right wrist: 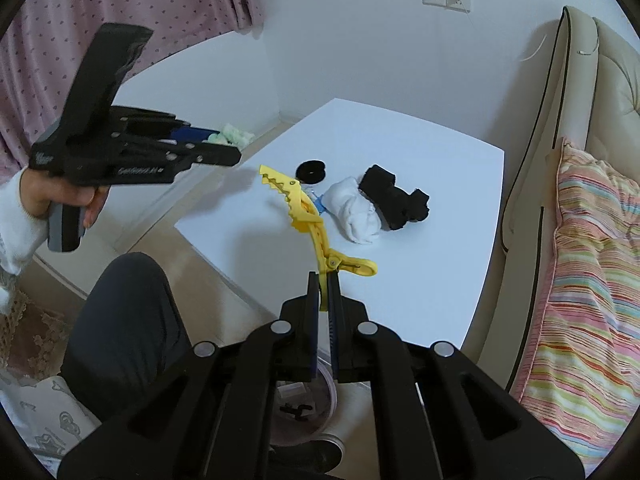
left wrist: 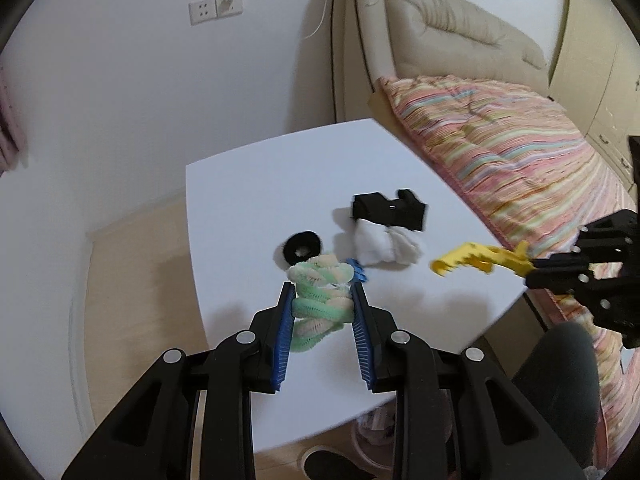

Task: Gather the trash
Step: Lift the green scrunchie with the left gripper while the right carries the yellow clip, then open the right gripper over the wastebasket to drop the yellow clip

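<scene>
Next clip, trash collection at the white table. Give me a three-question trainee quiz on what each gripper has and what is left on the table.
1. What does the left gripper hold?
2. True or false: the right gripper is clamped on the yellow clip.
3. Which lies on the table touching the white cloth? A black ring; B black cloth.

Key: 1 the green and peach fuzzy bundle. 2 true. 3 B.

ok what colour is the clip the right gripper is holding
Yellow; the clip shows best in the right wrist view.
</scene>
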{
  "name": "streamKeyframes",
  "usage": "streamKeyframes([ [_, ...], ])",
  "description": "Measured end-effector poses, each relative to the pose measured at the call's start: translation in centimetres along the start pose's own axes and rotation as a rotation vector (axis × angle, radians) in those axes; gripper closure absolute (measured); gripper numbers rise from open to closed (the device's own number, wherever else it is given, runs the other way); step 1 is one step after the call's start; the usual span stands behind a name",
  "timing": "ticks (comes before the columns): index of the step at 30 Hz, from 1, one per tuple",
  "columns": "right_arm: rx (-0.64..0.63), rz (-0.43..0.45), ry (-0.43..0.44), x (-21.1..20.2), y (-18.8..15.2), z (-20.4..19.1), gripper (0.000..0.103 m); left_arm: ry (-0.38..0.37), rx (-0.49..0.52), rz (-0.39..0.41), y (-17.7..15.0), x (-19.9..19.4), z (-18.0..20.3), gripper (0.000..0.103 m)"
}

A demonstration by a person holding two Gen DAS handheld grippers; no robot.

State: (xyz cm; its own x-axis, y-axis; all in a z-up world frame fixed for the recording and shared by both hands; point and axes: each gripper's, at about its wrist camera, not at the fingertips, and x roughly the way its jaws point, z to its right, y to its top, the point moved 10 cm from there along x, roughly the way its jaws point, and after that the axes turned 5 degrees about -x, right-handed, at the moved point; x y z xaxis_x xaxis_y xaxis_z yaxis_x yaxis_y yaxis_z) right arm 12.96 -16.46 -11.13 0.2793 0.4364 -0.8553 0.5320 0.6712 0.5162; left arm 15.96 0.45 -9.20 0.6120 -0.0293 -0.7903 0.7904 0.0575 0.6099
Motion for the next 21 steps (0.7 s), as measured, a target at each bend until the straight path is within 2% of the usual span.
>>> streamKeyframes([
  [11,-0.027,0.019,-0.001,-1.8,-1.7,-2.9,0.099,-0.056,0.020,0.065,-4.1,-4.2,3.6,0.075],
  [21,-0.042,-0.001,0.010,-2.2,-4.8,-5.6,0.099,-0.064,0.020,0.052,-8.5,-5.1,4.6,0.075],
])
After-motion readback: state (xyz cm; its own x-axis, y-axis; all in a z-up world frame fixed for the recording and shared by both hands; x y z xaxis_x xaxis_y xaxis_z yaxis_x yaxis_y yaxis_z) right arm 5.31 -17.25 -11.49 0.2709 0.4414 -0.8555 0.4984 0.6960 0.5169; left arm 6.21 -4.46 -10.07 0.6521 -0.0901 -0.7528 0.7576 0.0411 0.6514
